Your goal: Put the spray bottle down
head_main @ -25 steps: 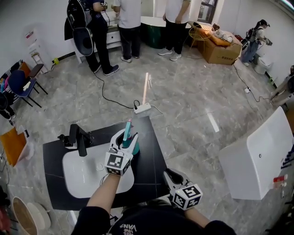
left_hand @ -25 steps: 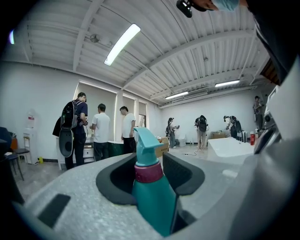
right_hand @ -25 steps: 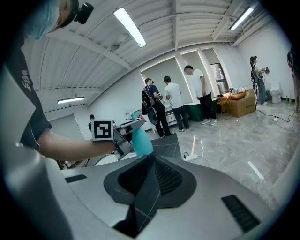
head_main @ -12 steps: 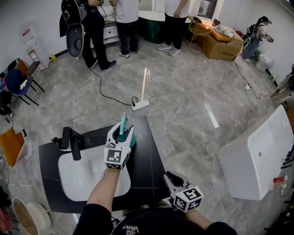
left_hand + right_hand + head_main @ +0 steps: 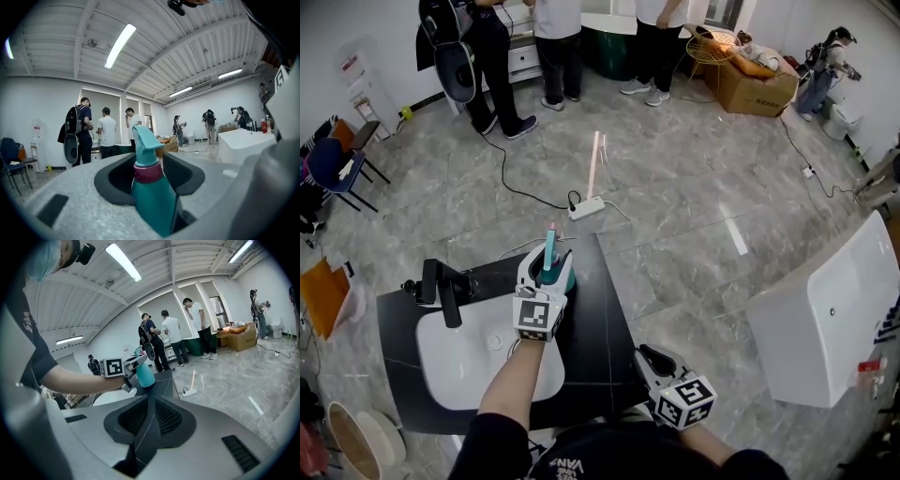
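Left gripper (image 5: 550, 268) is out level over the black counter (image 5: 600, 323), clamped on the teal spray bottle (image 5: 152, 197). The bottle stands upright between the two dark pads, its body squeezed on both sides, with the magenta collar and trigger head poking up above the jaws. From the right gripper view its base sits right at the counter's far edge (whether it actually touches down, I can't tell). To the left of that gripper lies the white basin (image 5: 459, 361), and further left the black faucet (image 5: 445, 286). Ahead of its jaws, on the floor, is a power strip (image 5: 588, 207), with people (image 5: 107, 136) standing well beyond. Right gripper (image 5: 149, 401) hangs back near the body, tilted downward, with its jaws pressed together on nothing.
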### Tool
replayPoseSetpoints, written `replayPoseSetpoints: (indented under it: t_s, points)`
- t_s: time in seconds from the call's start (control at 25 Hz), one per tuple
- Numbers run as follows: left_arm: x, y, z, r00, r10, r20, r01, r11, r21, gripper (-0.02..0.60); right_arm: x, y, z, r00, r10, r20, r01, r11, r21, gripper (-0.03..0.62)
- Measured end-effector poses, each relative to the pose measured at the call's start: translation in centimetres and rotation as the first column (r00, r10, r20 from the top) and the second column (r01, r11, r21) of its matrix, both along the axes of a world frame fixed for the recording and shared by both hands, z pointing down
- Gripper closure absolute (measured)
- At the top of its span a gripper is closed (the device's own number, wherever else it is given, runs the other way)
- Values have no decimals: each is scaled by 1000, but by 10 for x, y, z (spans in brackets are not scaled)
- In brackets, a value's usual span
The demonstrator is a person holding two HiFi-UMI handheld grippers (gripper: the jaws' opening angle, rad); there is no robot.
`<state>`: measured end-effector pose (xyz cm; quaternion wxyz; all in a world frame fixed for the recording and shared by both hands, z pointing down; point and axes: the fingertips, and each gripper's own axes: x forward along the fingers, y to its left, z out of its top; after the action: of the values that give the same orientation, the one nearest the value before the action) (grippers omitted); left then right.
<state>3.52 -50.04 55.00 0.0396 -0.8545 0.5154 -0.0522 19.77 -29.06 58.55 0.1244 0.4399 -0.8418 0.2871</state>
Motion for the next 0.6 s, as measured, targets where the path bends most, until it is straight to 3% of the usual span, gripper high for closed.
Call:
replayPoseSetpoints:
  t_s: [0.32, 0.6]
  points:
    - [1, 3, 4, 999, -7, 32, 8, 999, -33, 400, -3, -3, 0, 1000, -5, 5, 5, 1000, 11, 547]
    - [0, 2, 14, 1000, -6, 24, 9, 993, -118, 368, -7, -2, -3, 1000, -7, 9, 7, 1000, 17, 546]
